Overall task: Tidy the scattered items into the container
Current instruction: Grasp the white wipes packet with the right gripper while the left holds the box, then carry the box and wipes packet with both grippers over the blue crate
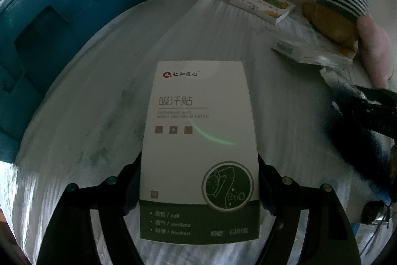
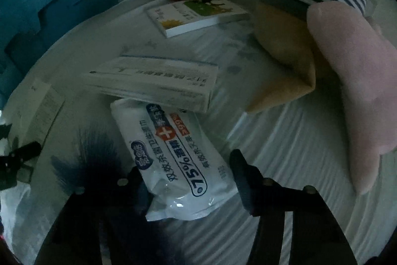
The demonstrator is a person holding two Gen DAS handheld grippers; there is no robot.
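- Left gripper [image 1: 199, 180] pinches the flat white-and-green cardboard patch box [image 1: 198, 140] by its sides, over the white striped bedsheet [image 1: 99, 116].
- Right gripper [image 2: 188, 180] is spread around the white plastic wipes pack [image 2: 173, 165], which lies on the sheet between its fingers.
- The blue plastic crate [image 1: 49, 16] stands at the sheet's far left edge.

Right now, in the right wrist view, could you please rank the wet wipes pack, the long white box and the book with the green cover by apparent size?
1. White plastic wet wipes pack, though nearness inflates it.
2. Long white cardboard box, nearly alike; unsure.
3. Small green-covered white book, farthest.
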